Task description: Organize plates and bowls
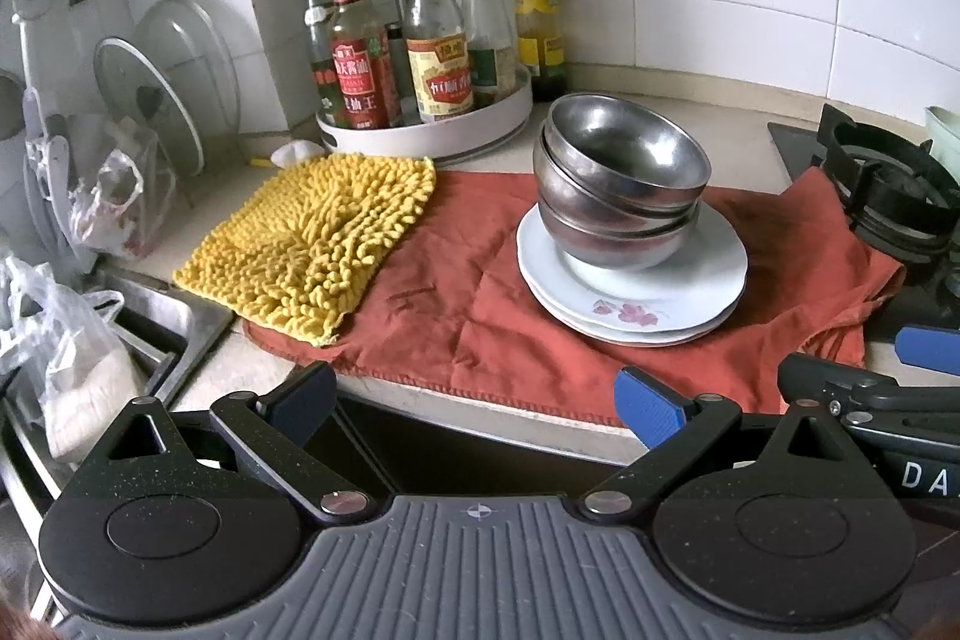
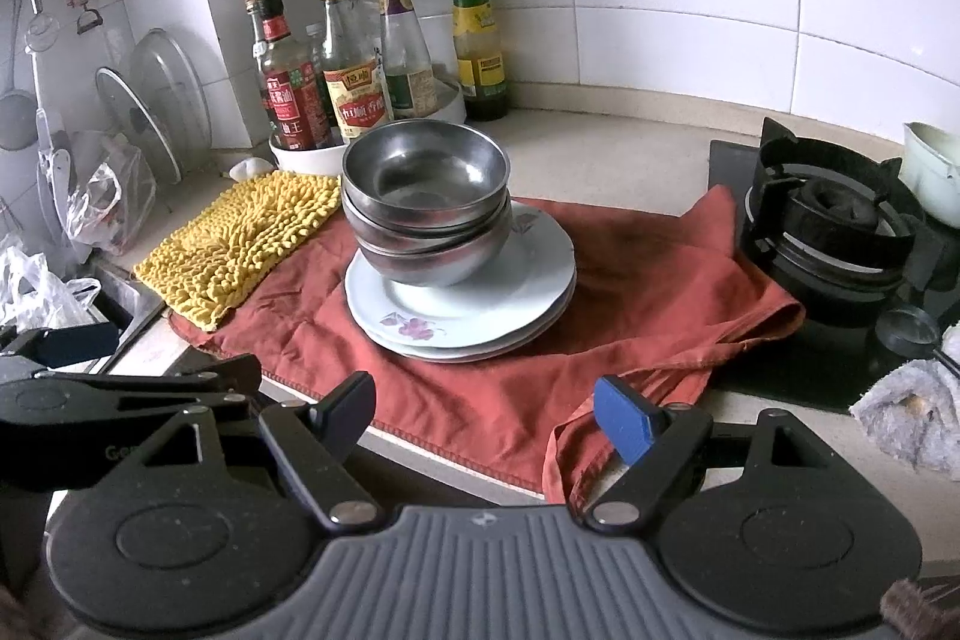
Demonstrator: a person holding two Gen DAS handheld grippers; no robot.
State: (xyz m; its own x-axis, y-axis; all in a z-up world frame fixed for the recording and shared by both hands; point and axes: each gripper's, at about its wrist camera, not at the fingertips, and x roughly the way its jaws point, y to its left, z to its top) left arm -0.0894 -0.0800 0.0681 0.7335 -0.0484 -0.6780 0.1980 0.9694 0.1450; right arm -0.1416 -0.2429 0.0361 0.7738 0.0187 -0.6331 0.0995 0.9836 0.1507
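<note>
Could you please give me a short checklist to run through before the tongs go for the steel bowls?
1. Left tongs open and empty: ok.
2. Right tongs open and empty: ok.
3. Steel bowls nested squarely: not ok, the top one sits tilted.
4. Flowered plates stacked flat on the red cloth: ok.
5. Path from both tongs to the stack free: ok.
6. Bowls dry inside: cannot tell.
</note>
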